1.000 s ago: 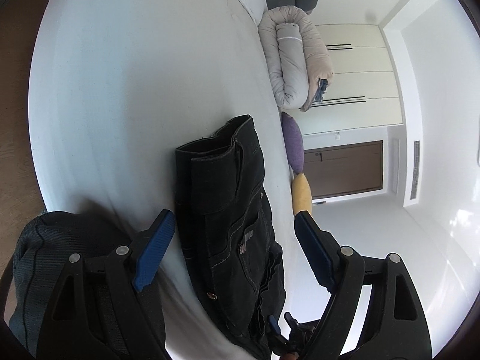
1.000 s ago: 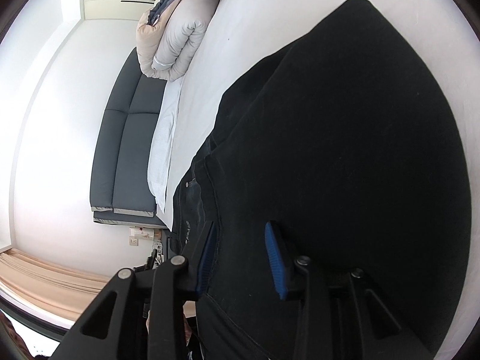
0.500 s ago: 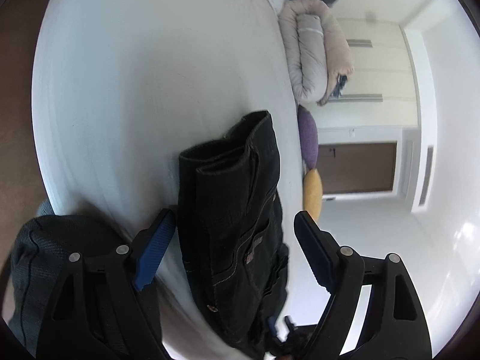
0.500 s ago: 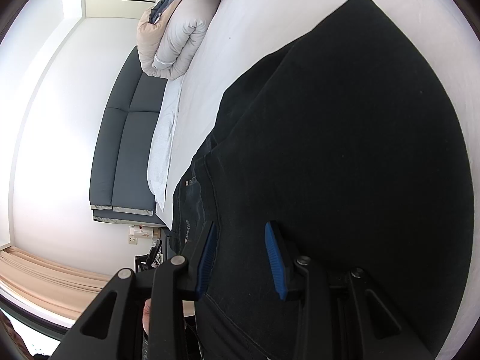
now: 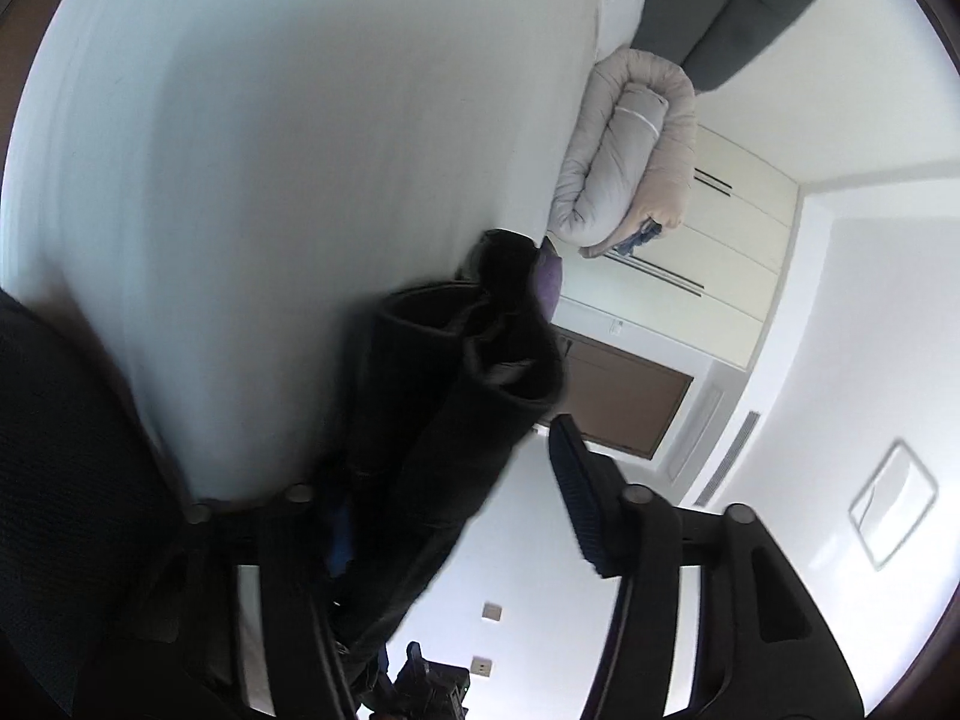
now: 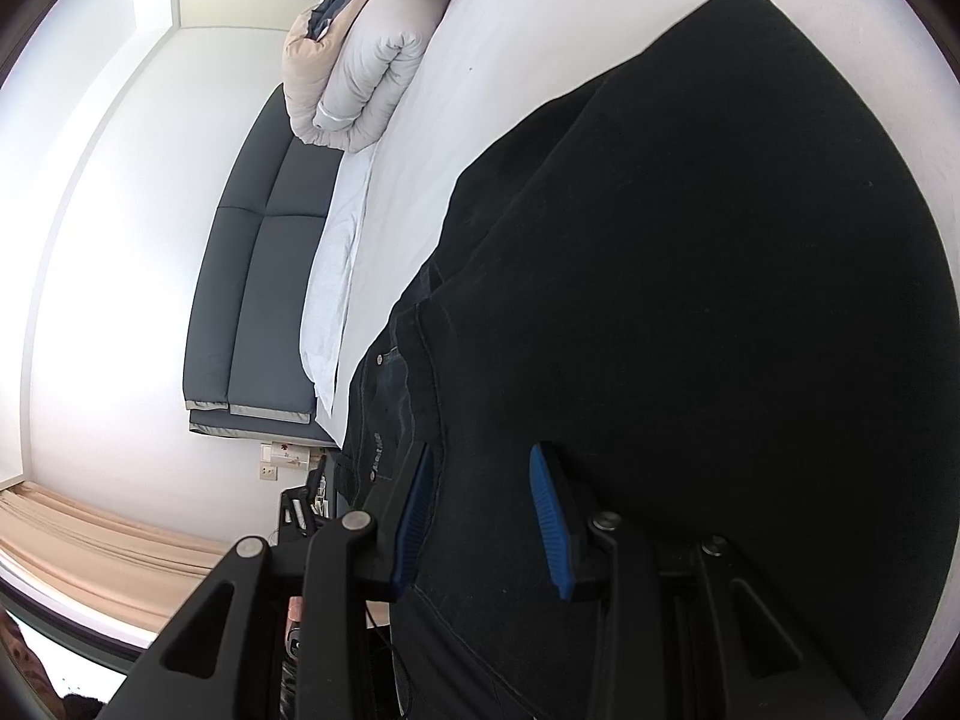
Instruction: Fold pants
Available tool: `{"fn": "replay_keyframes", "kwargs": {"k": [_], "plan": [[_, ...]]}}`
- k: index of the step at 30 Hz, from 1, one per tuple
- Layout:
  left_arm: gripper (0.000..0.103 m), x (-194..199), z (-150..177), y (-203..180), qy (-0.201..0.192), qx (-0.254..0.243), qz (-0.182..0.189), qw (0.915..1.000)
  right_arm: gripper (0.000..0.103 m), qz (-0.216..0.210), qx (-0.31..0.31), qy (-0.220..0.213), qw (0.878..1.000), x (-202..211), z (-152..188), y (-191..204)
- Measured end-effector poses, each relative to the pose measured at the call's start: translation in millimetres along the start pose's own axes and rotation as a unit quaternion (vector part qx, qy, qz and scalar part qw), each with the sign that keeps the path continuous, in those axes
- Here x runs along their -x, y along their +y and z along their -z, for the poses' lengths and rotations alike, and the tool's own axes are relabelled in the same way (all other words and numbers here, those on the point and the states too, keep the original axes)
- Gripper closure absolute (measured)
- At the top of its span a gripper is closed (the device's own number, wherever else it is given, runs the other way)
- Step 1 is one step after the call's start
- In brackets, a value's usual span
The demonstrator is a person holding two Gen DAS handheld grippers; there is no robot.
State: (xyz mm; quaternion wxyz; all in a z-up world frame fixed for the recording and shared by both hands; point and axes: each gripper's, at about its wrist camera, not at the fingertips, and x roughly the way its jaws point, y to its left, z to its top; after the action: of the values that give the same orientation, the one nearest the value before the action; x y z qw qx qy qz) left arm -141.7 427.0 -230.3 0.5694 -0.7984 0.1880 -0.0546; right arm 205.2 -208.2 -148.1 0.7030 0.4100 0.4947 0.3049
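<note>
While the pants [image 6: 690, 312] lie spread on the bed [image 6: 540, 12], part of them also hangs bunched in front of the left gripper [image 5: 462, 510] — black denim, seams and a waistband rivet visible in the right view.

Left gripper: right pad [image 5: 576, 498] is clear and blue, the other side is buried behind the cloth. Jaws look wide apart, but whether the hidden pad pinches fabric I cannot tell. View is motion-blurred.

Right gripper [image 6: 480, 516]: jaws parted, both blue pads resting over the denim, nothing clamped between them as far as I can see.

Handling, my read: denim is heavy for cloth, fairly stiff, holds a crease, not slippery, not fragile. It sags under its own weight when lifted by one point, so a two-point hold works best. Grab at thick bits — waistband or the hem ends of the legs; a seam gives the pads something to bite. Avoid mid-panel pinches, they just tent the cloth.

Containers: none in view. Rolled duvet [image 6: 354, 78] and a purple pillow [image 5: 549, 288] sit at the far end of the bed, well apart from the work.
</note>
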Motion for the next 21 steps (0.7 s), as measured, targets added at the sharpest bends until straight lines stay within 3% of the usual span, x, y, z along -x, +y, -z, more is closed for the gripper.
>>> {"fn": "replay_keyframes", "kwargs": {"k": [1,7,10,15,17,21], "plan": [[0.071,-2,-1,1,0.0,-0.005,-0.008,1.0,0.067,-0.001,0.0,0.0,1.0,0,0,1],[0.073,-14,-3,-6,-0.003,-0.026,-0.009,0.9996,0.065,-0.005,0.007,0.01,1.0,-9,-2,10],[0.079,-14,-2,-23,-0.012,-0.085,-0.034,0.9957,0.065,0.002,0.02,0.023,1.0,-23,-6,23],[0.088,-17,23,-66,-0.031,-0.243,-0.108,0.9636,0.068,0.033,0.058,0.054,0.996,-59,-19,54],[0.089,-20,36,-81,-0.034,-0.291,-0.124,0.948,0.084,0.054,0.074,0.066,0.994,-75,-26,64],[0.089,-32,64,-109,-0.033,-0.362,-0.14,0.9212,0.092,0.087,0.076,0.088,0.989,-106,-38,70]]}}
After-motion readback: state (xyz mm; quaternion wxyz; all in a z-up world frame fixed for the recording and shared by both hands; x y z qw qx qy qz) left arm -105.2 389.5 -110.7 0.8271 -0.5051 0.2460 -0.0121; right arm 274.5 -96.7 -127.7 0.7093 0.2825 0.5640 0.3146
